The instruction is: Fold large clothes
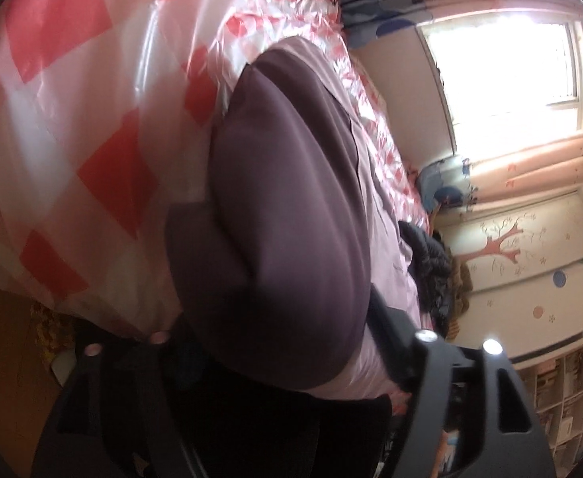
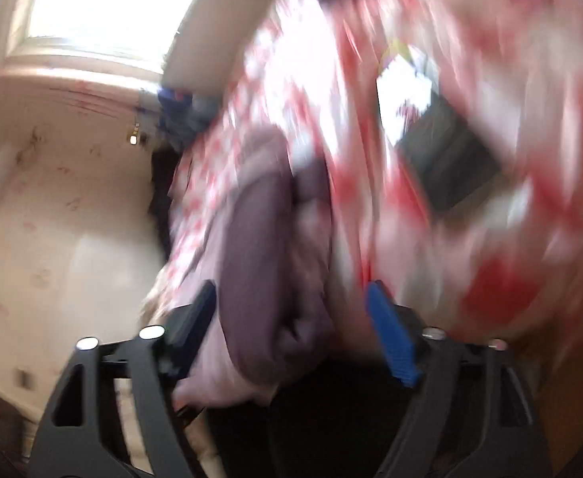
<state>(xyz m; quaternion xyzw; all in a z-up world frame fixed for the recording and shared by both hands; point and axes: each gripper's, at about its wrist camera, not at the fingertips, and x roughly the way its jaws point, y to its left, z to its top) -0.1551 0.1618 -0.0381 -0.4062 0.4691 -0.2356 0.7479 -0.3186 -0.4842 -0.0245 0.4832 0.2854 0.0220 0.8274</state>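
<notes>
A large purple-grey garment with a pale lilac lining lies along the bed on a red-and-white checked plastic sheet. In the left wrist view the garment fills the space between the fingers of my left gripper and hides their tips. In the blurred right wrist view my right gripper stands open, its black finger left and blue finger right of a bunched fold of the same garment, which sits between them.
A dark heap of other clothes lies further along the bed. A window, pink curtains and a wall with a tree decal are on the right. A dark flat object lies on the sheet.
</notes>
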